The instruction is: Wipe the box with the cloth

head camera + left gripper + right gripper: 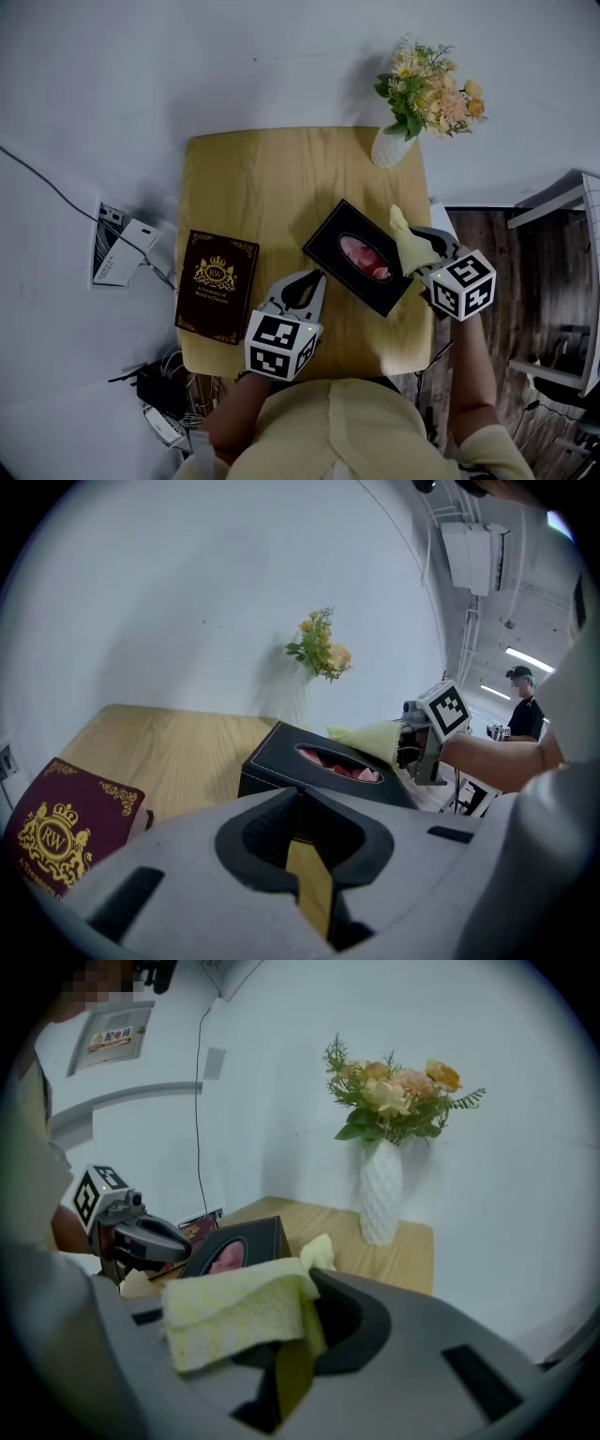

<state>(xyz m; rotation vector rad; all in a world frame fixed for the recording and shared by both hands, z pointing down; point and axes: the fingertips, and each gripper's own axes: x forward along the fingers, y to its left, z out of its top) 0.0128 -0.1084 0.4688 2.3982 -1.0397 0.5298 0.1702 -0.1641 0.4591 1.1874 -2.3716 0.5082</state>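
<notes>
Two claws flank the dark box [361, 258], which lies on the wooden surface [272, 178] with its long axis running diagonally, from far-left to near-right as the head view shows it, its oval opening facing up. The right claw [427, 248] is pinching the pale yellow cloth [244, 1312]. A fold of it is trapped between the jaws and the loose part drapes over the claw's front, pointing toward the box's right-hand end. From this claw the box lies ahead and to its left, close by. Whether the cloth's tip already touches the box's edge cannot be told, though it seems to hang just over or beside the near-right corner. The left claw [314, 278] has its jaws pressed together on nothing and sits just beside the box's near-left long side, pointed at it. It looks placed to steady the box, though contact cannot be confirmed. Because the cloth-bearing hand is at the box's right end, the wipe would most likely run along the diagonal toward the far-left corner, with the cloth lowered flat onto the top and kept clear of the opening. A maroon book [217, 284] lies well to the left and a vase of flowers [427, 94] stands at the far right corner, both outside that path.
</notes>
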